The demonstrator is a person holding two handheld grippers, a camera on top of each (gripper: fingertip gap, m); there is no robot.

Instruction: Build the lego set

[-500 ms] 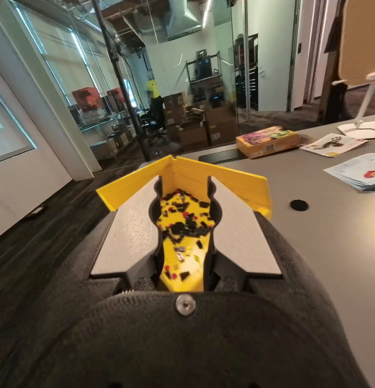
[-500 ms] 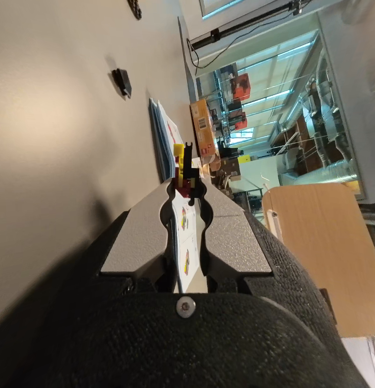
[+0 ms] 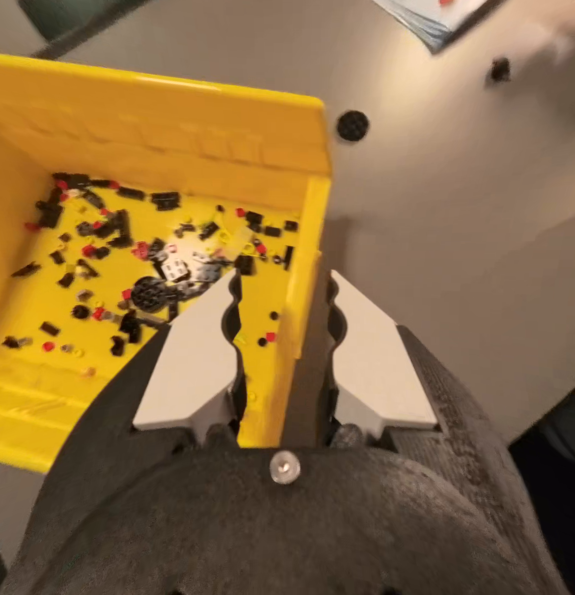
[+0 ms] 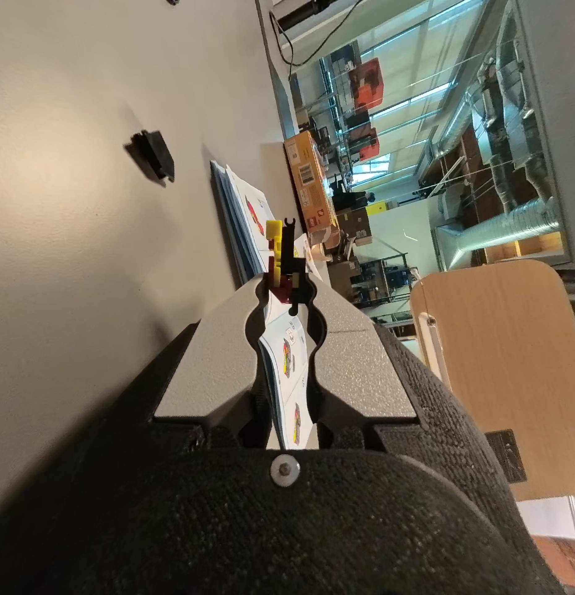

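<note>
So my left claw [image 3: 284, 273] is tipped down over the yellow bin [image 3: 170, 106], jaws spread apart with nothing pinched in them. They straddle the bin's right wall: one finger hangs inside over the bin floor, the other sits outside over the grey table [image 3: 440, 209]. Whether either finger actually touches that wall I can't tell, the shot is pretty blurry.

The loose lego pieces [image 3: 144, 257] are scattered all over the bin floor, mostly black with some red, yellow and a couple of white ones, off at about 10 o'clock from my left fingertips. A black wheel [image 3: 149, 294] lies among them near the middle. Outside the bin, a round black piece [image 3: 353, 125] sits on the table at about 1 o'clock, just past the bin's corner, and a smaller dark bit [image 3: 500, 69] lies farther out toward 2 o'clock. A stack of paper booklets [image 3: 440, 19] pokes in at the top edge.

My right claw [image 4: 287, 280] is rolled sideways, so the table [image 4: 86, 225] fills the left of its view. It's clamped on the partly built lego model [image 4: 281, 254], a small yellow, red and black assembly sticking out past the fingertips toward 12 o'clock. Behind it lie the instruction booklets [image 4: 244, 206], and the orange lego box [image 4: 311, 180] sits at about 1 o'clock. A black brick [image 4: 152, 157] rests alone on the table around 10 o'clock, well apart from the model.
</note>
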